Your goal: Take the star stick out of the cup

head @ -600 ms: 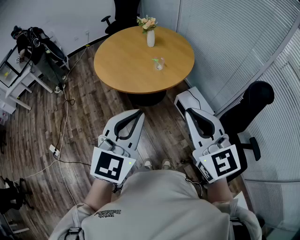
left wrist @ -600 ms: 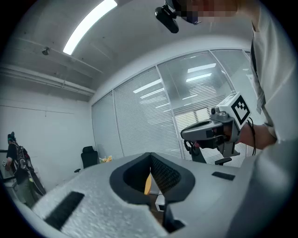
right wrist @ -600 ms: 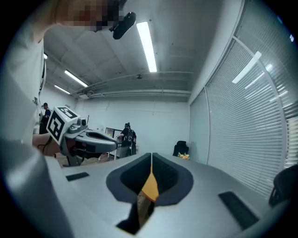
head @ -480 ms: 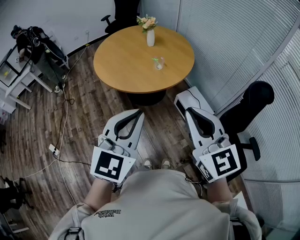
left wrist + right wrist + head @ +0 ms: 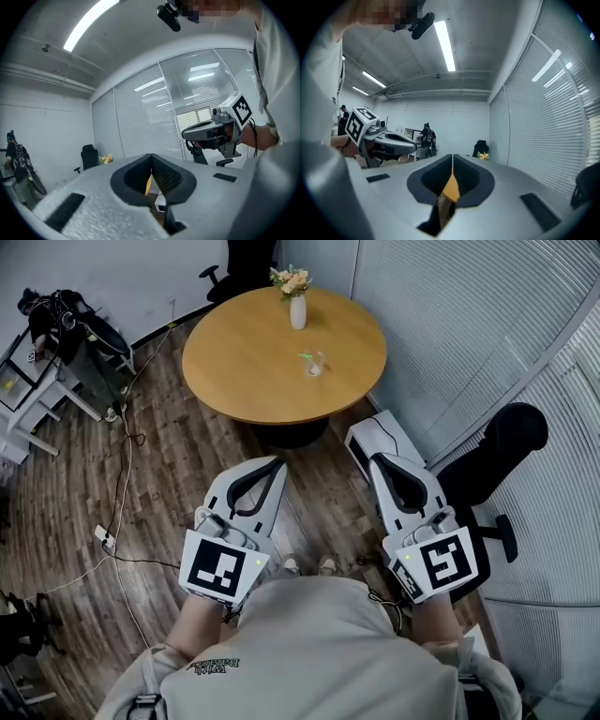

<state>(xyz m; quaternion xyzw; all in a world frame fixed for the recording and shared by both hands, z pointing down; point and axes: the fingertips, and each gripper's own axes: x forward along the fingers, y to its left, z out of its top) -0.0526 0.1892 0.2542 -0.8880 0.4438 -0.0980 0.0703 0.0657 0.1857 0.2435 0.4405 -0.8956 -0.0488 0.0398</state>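
Holding left gripper (image 5: 278, 464) and right gripper (image 5: 378, 461) pinched shut, empty. Cup (image 5: 316, 364) with star stick (image 5: 307, 356) way ahead on round table (image 5: 246, 371).

Far ahead of the left hand-held gripper (image 5: 278, 463) and the right hand-held gripper (image 5: 377, 460), the cup (image 5: 315, 363) on the round counter (image 5: 253, 371) was too small in the head view to show its rim or contents. The star stick (image 5: 307, 356) in it was only a greenish fleck of no readable shape. In each gripper view the gripper's own body hid what lay ahead and below. Only an orange-brown sliver (image 5: 147, 185) showed in the gap behind the tips, and what it belonged to could not be told. Beyond the counter a black chair (image 5: 246, 257) was cut off by the top edge. Behind the grippers the person's torso (image 5: 309, 652) ran off the bottom edge. A dark figure (image 5: 427, 136) far beyond the right gripper's tips, to their left, was too small to make out.
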